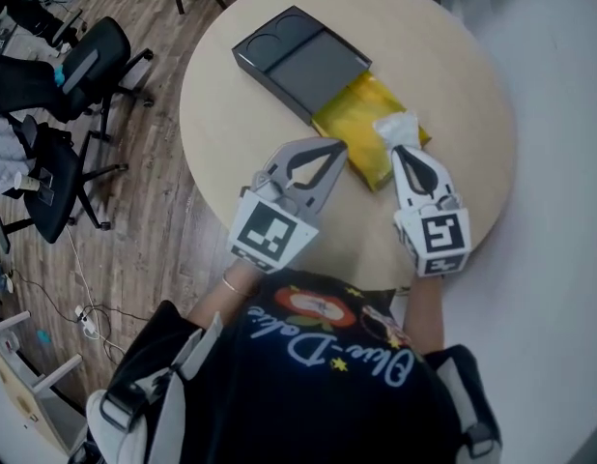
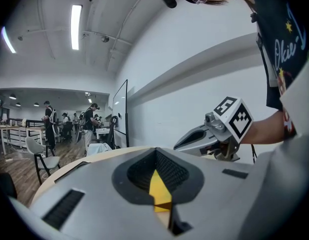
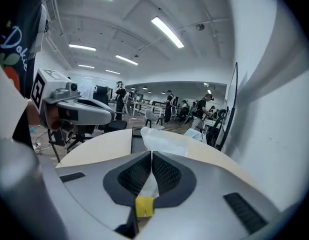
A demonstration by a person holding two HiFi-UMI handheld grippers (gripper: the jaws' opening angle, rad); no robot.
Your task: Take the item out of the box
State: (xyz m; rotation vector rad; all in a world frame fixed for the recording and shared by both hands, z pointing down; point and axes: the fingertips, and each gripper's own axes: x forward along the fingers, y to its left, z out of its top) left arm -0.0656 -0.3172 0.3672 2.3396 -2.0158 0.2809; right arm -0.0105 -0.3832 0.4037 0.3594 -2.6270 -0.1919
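Observation:
A dark grey box [image 1: 294, 61] lies on the round table [image 1: 453, 66], with a shiny yellow pack [image 1: 361, 109] slid partly out of its near end. A crumpled white wrapper [image 1: 400, 129] sticks up from the pack's near right corner. My right gripper [image 1: 399, 153] is shut on that wrapper; the white wrapper [image 3: 164, 140] runs in between the closed jaws of the right gripper [image 3: 151, 154]. My left gripper [image 1: 337, 147] is at the pack's near left edge, jaws closed, with the yellow pack [image 2: 158, 189] showing between the jaws of the left gripper [image 2: 155, 151].
Black office chairs [image 1: 86, 66] stand on the wooden floor left of the table. A white wall runs close along the table's right side. Cables lie on the floor at the lower left. People work at desks far off in the room.

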